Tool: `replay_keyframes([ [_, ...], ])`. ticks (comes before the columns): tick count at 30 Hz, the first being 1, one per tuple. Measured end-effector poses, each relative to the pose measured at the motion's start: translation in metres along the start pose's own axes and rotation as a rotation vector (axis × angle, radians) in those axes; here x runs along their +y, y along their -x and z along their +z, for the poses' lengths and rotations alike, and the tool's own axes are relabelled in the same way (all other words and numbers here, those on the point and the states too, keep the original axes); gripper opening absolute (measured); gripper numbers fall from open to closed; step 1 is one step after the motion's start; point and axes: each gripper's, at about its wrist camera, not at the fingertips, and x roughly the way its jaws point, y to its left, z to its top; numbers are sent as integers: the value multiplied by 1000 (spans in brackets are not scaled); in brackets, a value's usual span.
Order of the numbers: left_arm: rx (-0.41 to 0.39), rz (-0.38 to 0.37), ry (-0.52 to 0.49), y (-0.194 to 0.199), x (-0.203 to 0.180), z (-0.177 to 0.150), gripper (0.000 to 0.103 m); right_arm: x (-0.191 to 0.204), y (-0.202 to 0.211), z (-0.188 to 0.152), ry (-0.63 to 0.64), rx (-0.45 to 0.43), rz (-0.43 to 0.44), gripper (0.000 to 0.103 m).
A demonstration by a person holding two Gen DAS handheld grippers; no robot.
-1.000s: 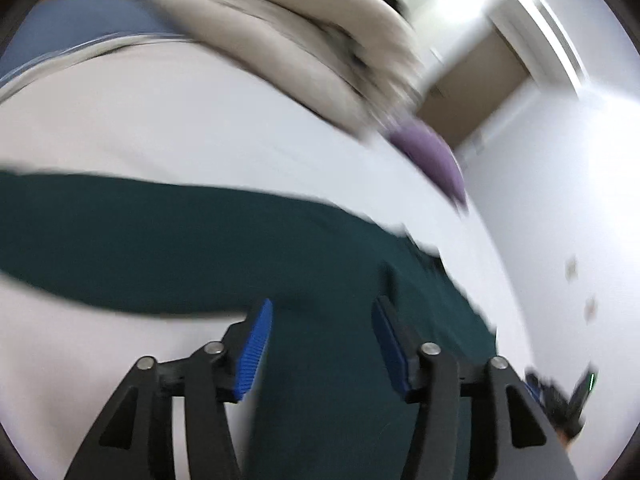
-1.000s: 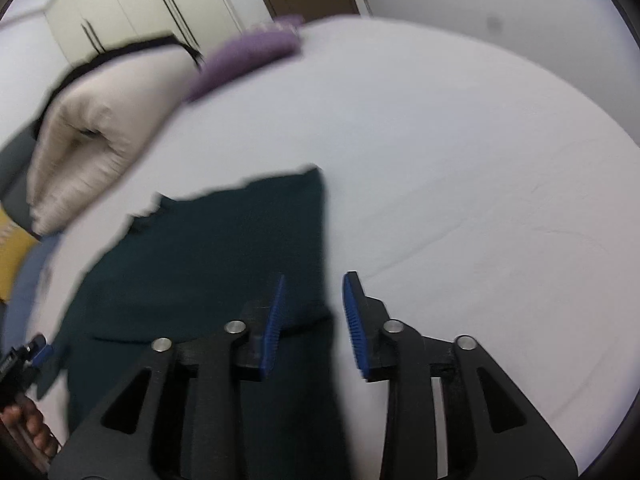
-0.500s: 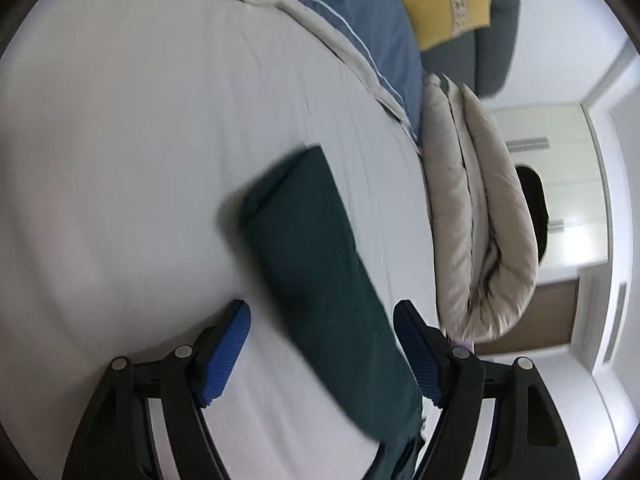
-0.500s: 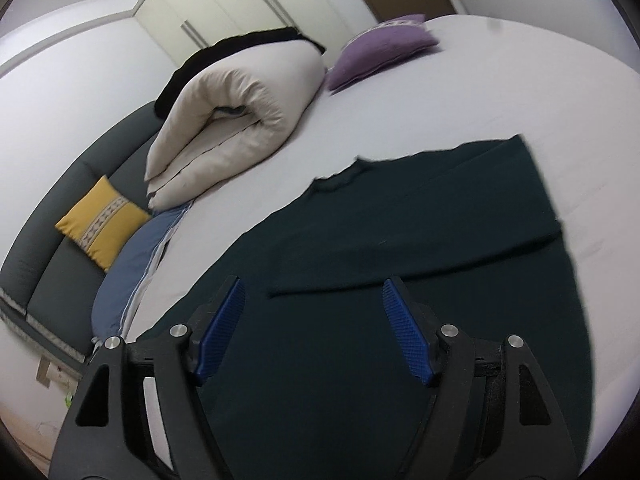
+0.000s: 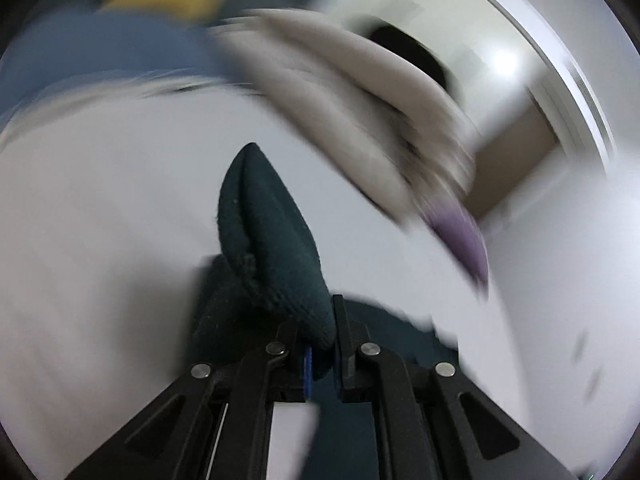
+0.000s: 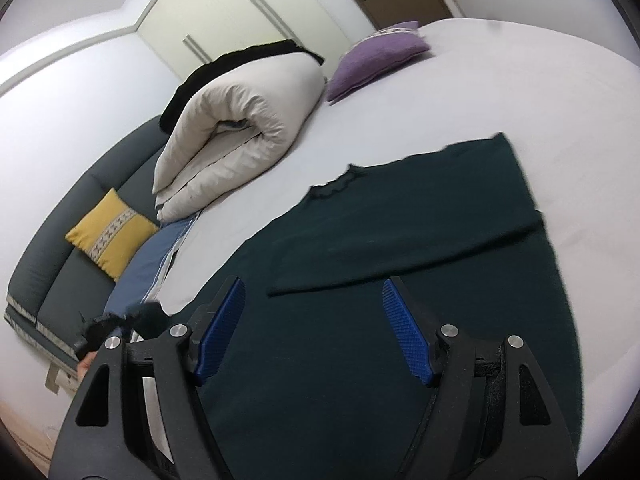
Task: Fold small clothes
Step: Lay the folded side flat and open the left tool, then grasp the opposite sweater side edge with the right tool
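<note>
Pinching a bunched fold of the dark green knitted sweater [image 5: 276, 256] in our left gripper [image 5: 320, 344], whose jaws have just closed on it, we hold our right gripper [image 6: 312, 328] spread and empty above the rest of it on the white bed sheet [image 6: 520, 92].

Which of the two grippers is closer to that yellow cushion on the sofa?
Left. In the right wrist view, the left gripper sits just below the yellow cushion; the right gripper hangs farther off, over the dark green sweater.
</note>
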Motion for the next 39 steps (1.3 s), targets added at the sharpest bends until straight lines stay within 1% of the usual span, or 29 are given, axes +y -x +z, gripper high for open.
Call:
replay_keyframes([
  [2,55,-13,-223,-20,-72,-33,8,-14,7,-3,-24,-10,-11,70],
  [4,97,-16,-425,-46,-138,-82,9,-28,15,-6,-48,-18,-24,70],
  [6,157,18,-588,-76,-180,-129,16,-44,23,-9,-75,-24,-42,70],
  [7,198,34,-644,-90,-192,-151,30,-52,25,-9,-89,-25,-52,70],
  [8,254,55,-690,-105,-202,-175,46,-60,28,-10,-106,-25,-65,70],
  [9,282,67,-703,-108,-204,-188,52,-66,29,-11,-119,-25,-78,70],
  [10,298,72,-706,-109,-204,-198,61,-73,31,-11,-129,-23,-91,70],
  [11,299,70,-701,-108,-202,-201,71,-78,31,-11,-132,-17,-96,72],
  [12,295,64,-686,-103,-198,-201,77,-80,30,-12,-135,-8,-99,72],
  [13,290,57,-666,-98,-193,-198,86,-83,27,-13,-138,5,-99,72],
  [14,285,51,-646,-94,-187,-193,90,-85,21,-13,-143,21,-92,72],
  [16,287,23,-610,-78,-172,-184,90,-83,4,-11,-156,59,-70,72],
  [18,273,2,-569,-61,-153,-176,90,-72,-19,-9,-153,97,-33,72],
  [20,258,-8,-496,-50,-131,-162,90,-56,-48,-6,-128,144,6,72],
  [22,253,-16,-407,-35,-106,-152,89,-41,-78,-3,-118,192,9,72],
  [24,232,-19,-331,-28,-85,-136,87,-22,-113,-2,-100,258,34,72],
  [25,219,-16,-307,-24,-76,-129,87,-15,-125,-2,-88,275,24,72],
  [26,207,-10,-284,-22,-68,-122,86,-8,-142,-3,-69,309,-3,72],
  [28,184,-5,-242,-16,-52,-110,85,2,-173,-11,-42,382,-37,66],
  [29,172,-2,-219,-14,-43,-102,85,7,-187,-15,-12,407,-58,50],
  [30,165,1,-205,-11,-36,-98,85,13,-196,-20,31,419,-98,34],
  [31,155,3,-189,-10,-30,-93,84,17,-201,-22,65,412,-131,30],
  [32,147,3,-174,-9,-24,-88,83,23,-202,-22,86,400,-137,26],
  [33,140,2,-161,-9,-19,-83,83,27,-201,-21,100,397,-135,11],
  [34,133,6,-151,-10,-15,-78,83,32,-198,-18,116,386,-131,7],
  [37,114,18,-128,-15,-9,-68,80,60,-176,-2,234,312,-118,6],
  [39,98,28,-121,-16,-8,-60,80,80,-157,13,331,243,-109,6],
])
